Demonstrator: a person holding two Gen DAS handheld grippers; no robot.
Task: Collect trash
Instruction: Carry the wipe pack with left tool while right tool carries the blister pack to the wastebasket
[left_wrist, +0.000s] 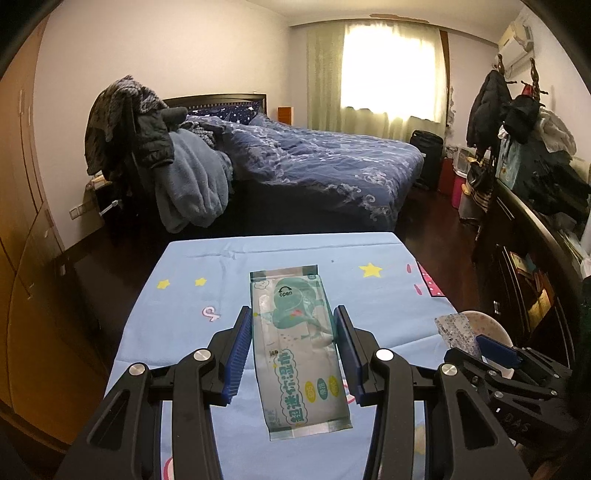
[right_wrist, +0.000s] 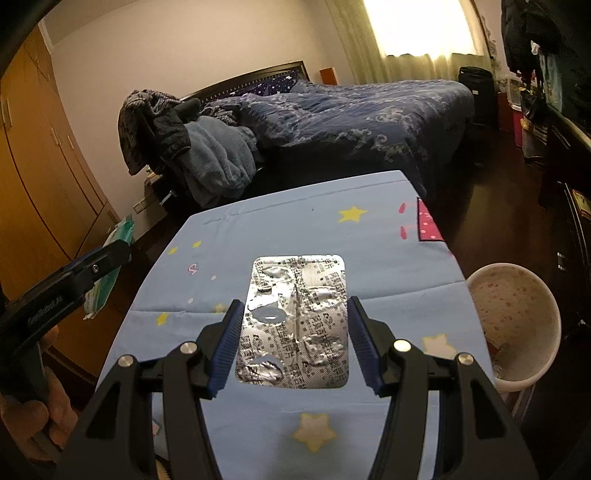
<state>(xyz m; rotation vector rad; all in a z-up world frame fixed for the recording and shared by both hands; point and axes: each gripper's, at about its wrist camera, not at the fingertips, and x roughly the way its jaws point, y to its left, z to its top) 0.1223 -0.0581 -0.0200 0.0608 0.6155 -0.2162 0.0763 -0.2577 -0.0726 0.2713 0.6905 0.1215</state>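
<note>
A pale green wet-wipes packet (left_wrist: 297, 339) with an "open" label sits lengthwise between the blue pads of my left gripper (left_wrist: 292, 312), which is shut on it above the blue star-print tablecloth (left_wrist: 192, 266). My right gripper (right_wrist: 295, 302) is shut on a silver, used blister pack (right_wrist: 295, 321) held flat over the same cloth (right_wrist: 388, 240). In the left wrist view the right gripper (left_wrist: 480, 345) shows at the right edge with the blister pack (left_wrist: 456, 328). In the right wrist view the left gripper (right_wrist: 110, 260) carries the wipes packet (right_wrist: 110, 273) off the table's left side.
A white round bin (right_wrist: 553, 332) with a pink-dotted liner stands by the table's right edge, seen also as the bin (left_wrist: 491, 321) behind the right gripper. A bed (left_wrist: 314, 166) with piled clothes lies beyond the table. A dark cabinet (left_wrist: 535, 258) lines the right; a wooden wardrobe (right_wrist: 33, 166) the left.
</note>
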